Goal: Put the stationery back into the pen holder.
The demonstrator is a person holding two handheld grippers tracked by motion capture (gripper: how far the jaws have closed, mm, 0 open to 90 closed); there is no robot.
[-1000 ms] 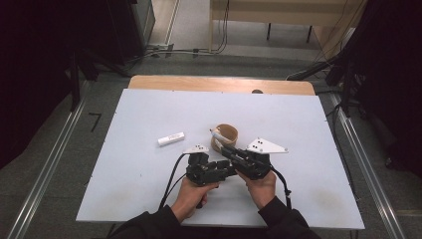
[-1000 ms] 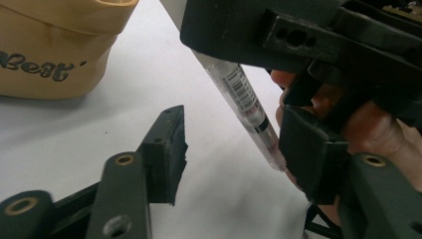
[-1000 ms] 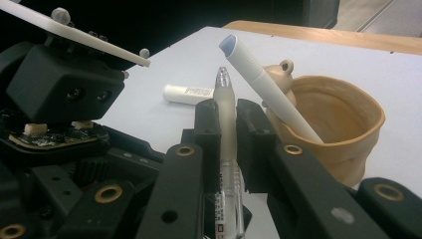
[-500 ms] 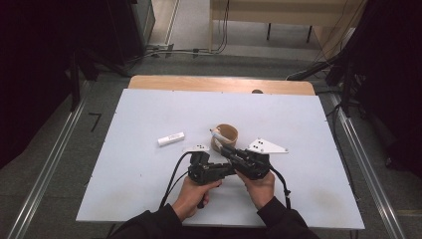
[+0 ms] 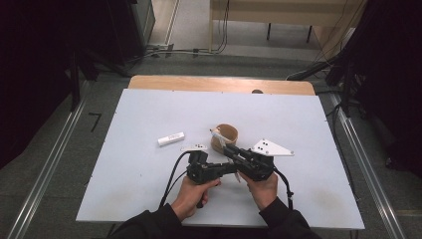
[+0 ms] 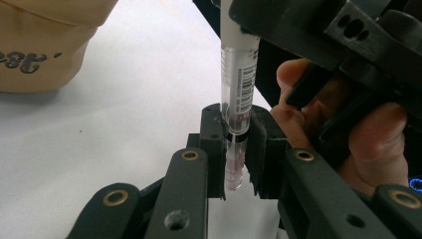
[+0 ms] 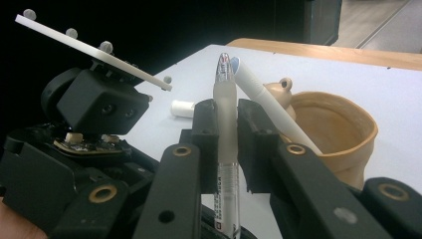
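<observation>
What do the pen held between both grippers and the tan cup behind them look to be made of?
Pen: clear plastic barrel, probably; you see through it to the printed label and the dark tip end, and the grip section looks frosted. Cup: matte tan, likely ceramic or moulded plastic; the thick wavy rim and small moulded figure on it suggest either, and the look leaves it open.

Clear pen (image 6: 238, 84) has a barcode label and frosted grip; tan cup (image 7: 332, 130) holds a white marker (image 7: 268, 107); white cap (image 5: 170, 138) on the pale table (image 5: 124, 164); grippers black
</observation>
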